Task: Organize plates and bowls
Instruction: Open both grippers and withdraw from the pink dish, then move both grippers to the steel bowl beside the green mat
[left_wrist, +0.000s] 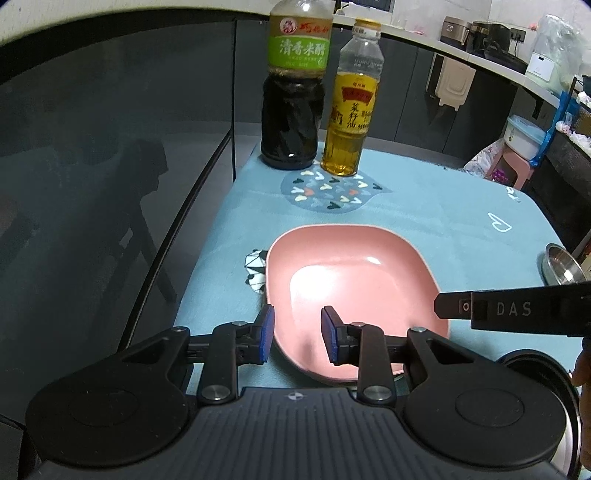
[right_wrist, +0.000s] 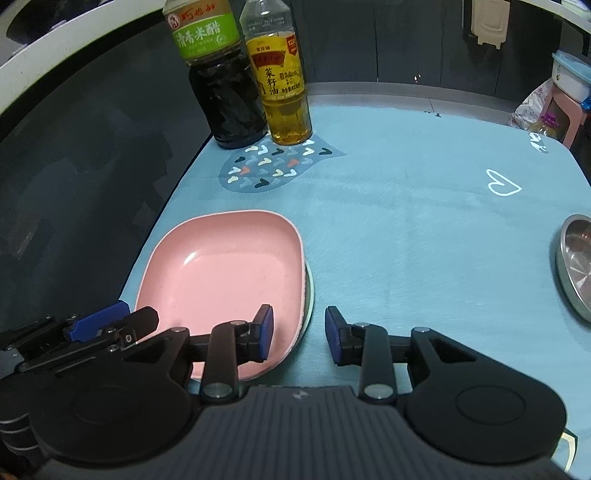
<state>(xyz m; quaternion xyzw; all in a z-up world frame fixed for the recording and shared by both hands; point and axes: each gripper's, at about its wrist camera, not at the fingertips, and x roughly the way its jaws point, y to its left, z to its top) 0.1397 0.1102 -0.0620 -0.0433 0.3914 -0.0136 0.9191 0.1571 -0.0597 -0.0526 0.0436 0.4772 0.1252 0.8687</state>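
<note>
The left gripper (left_wrist: 297, 334) and the right gripper (right_wrist: 299, 334) both have spread jaws, straddling opposite near rims of the pink plate (right_wrist: 225, 273) without pinching. The plate sits on another pale plate (right_wrist: 309, 295) on the blue tablecloth (right_wrist: 406, 229). A steel bowl (right_wrist: 576, 266) lies at right. Farthest stand a vinegar bottle (left_wrist: 293, 92) and an oil bottle (left_wrist: 351, 107).

left gripper (left_wrist: 297, 334): black linkage arms, silver pivot screws, blue ribbed pads, ribbed grey housing with a small round emblem at lower centre | right gripper (right_wrist: 299, 334): same black arms, blue pads, round black side discs at lower corners | white "DAS" lettering on its black side, right edge of left view
</note>
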